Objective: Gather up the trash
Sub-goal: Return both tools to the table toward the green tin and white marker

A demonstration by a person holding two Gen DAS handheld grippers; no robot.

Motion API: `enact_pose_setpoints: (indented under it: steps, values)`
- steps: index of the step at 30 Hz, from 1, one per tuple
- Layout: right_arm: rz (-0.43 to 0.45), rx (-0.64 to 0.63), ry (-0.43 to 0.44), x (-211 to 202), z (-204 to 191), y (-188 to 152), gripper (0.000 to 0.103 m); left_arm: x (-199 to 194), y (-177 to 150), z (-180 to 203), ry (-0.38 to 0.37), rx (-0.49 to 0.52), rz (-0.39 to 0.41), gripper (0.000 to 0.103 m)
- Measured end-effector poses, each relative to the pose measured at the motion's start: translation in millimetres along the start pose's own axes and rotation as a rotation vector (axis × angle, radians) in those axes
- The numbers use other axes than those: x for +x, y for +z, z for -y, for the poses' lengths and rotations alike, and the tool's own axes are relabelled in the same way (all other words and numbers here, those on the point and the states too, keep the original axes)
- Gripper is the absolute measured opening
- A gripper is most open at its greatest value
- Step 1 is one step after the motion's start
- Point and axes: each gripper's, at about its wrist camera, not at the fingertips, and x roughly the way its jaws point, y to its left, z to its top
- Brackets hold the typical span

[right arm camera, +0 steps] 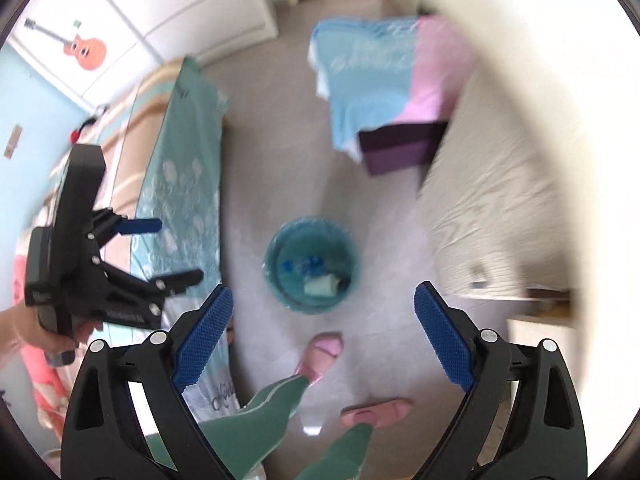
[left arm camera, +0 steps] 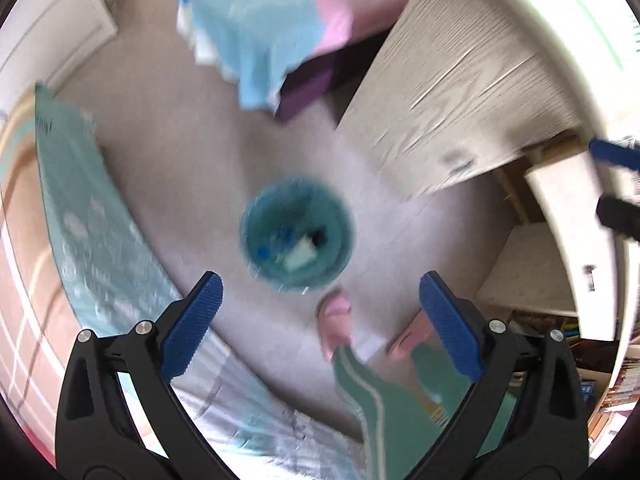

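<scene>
A round teal trash bin [left arm camera: 297, 235] stands on the pale floor, seen from above; it also shows in the right wrist view [right arm camera: 313, 265]. Inside it lie a whitish crumpled piece [right arm camera: 321, 285] and small blue scraps [right arm camera: 300, 266]. My left gripper [left arm camera: 320, 300] is open and empty, high above the bin's near rim. It also shows from the side at the left of the right wrist view [right arm camera: 176, 250]. My right gripper [right arm camera: 323, 312] is open and empty, above the floor just in front of the bin.
A bed with a teal cover [right arm camera: 180, 184] runs along the left. A purple box [right arm camera: 400, 146] under blue and pink cloth [right arm camera: 372, 76] stands beyond the bin. A pale desk [right arm camera: 500, 200] is on the right. The person's pink slippers [right arm camera: 324, 350] stand near the bin.
</scene>
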Motion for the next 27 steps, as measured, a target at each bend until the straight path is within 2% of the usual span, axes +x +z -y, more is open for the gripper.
enact_pose_setpoints:
  steps: [5,9,15,21,27]
  values:
    - [0.097,0.050,-0.107,-81.2,27.5,-20.8,0.091,-59.0,34.7,53.5,0.025,0.100,0.111,0.096]
    - [0.163,0.108,-0.204,-141.0,59.8,-52.1,0.092,-98.6,59.5,120.4,-0.029,0.235,0.200,0.096]
    - [0.224,0.249,-0.312,-208.7,115.4,-111.7,0.094,-123.1,78.4,238.6,-0.105,0.468,0.290,0.096]
    - [0.280,0.476,-0.309,-262.0,184.4,-202.3,0.095,-130.1,69.6,362.9,-0.203,0.724,0.328,0.096]
    - [0.272,0.606,-0.329,-296.1,239.8,-299.3,0.095,-111.1,37.6,474.3,-0.200,1.016,0.324,0.096]
